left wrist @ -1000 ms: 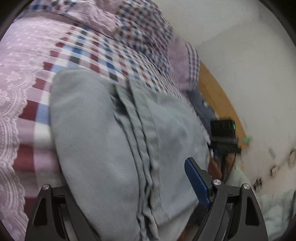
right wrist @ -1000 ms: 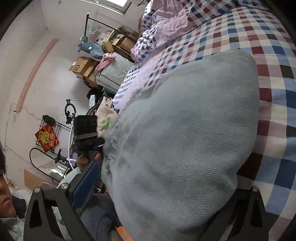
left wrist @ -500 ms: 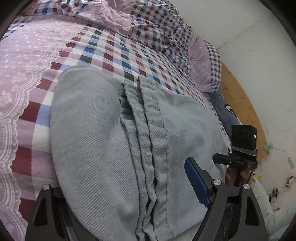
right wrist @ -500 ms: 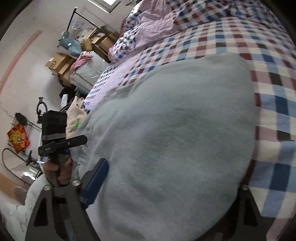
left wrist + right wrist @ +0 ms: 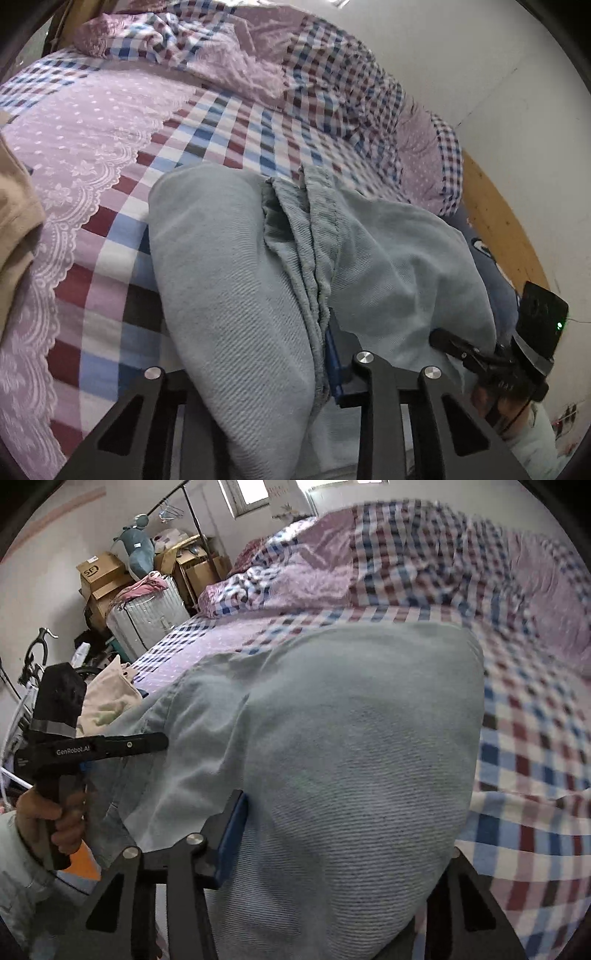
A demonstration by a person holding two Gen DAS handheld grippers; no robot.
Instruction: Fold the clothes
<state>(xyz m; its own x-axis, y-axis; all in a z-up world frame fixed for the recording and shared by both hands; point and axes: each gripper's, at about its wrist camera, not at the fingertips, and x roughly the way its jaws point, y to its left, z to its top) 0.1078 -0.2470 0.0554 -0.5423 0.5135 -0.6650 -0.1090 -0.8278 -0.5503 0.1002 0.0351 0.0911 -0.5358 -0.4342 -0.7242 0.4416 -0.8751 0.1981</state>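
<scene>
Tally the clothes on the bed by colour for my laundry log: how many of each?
Light blue garment: 1
Beige garment: 1
Total: 2
Both the left gripper and the right gripper have the light blue one between their fingers.

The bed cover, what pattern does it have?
Red, blue and white checks on the bed cover, clearest in the left wrist view.

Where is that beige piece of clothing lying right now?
The beige garment lies bunched at the bed's edge, left in the right wrist view, beside the light blue garment and behind the left gripper.
</scene>
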